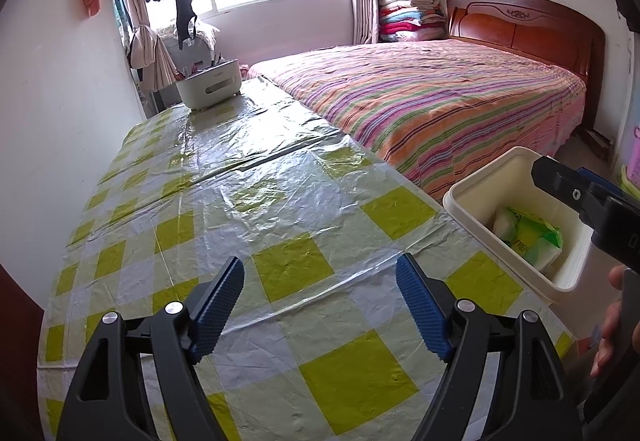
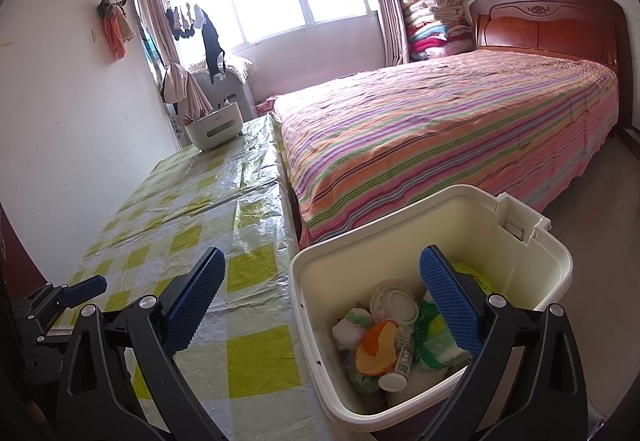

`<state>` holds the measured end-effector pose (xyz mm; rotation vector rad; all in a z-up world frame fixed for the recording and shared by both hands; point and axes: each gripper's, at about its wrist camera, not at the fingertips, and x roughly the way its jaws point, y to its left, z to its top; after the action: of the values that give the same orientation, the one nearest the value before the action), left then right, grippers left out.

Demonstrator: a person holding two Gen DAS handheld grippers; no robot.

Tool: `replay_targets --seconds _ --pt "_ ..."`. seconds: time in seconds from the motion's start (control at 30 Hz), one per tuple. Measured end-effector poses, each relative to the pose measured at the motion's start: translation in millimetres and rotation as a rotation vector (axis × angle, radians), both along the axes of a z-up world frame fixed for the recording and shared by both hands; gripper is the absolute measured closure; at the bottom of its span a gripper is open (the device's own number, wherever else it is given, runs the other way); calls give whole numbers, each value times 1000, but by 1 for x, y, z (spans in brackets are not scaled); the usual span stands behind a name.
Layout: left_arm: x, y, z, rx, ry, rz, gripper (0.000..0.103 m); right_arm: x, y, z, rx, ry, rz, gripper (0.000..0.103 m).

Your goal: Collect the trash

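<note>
A cream plastic bin (image 2: 400, 225) stands beside the table's right edge; it also shows in the left wrist view (image 1: 472, 189). Inside lie several pieces of trash: green-and-white tissue packs (image 2: 434, 345), an orange piece (image 2: 376, 347), a small white bottle (image 2: 396, 375) and a round lace-edged item (image 2: 396, 305). My right gripper (image 2: 324, 293) is open and empty, its right finger over the bin and its left finger over the table. My left gripper (image 1: 320, 305) is open and empty, low over the checked tablecloth (image 1: 288, 265).
A white caddy with utensils (image 1: 210, 83) stands at the table's far end. A bed with a striped cover (image 1: 432, 101) runs along the table's right side. A white wall lies to the left. Laundry hangs at the window.
</note>
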<state>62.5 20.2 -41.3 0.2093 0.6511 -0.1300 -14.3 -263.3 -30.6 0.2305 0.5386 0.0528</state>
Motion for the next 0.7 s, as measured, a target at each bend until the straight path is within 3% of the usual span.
replay_targets --seconds 0.7 --pt "-1 -2 -2 1 9 -7 27 0 0 -1 -1 1 0 7"
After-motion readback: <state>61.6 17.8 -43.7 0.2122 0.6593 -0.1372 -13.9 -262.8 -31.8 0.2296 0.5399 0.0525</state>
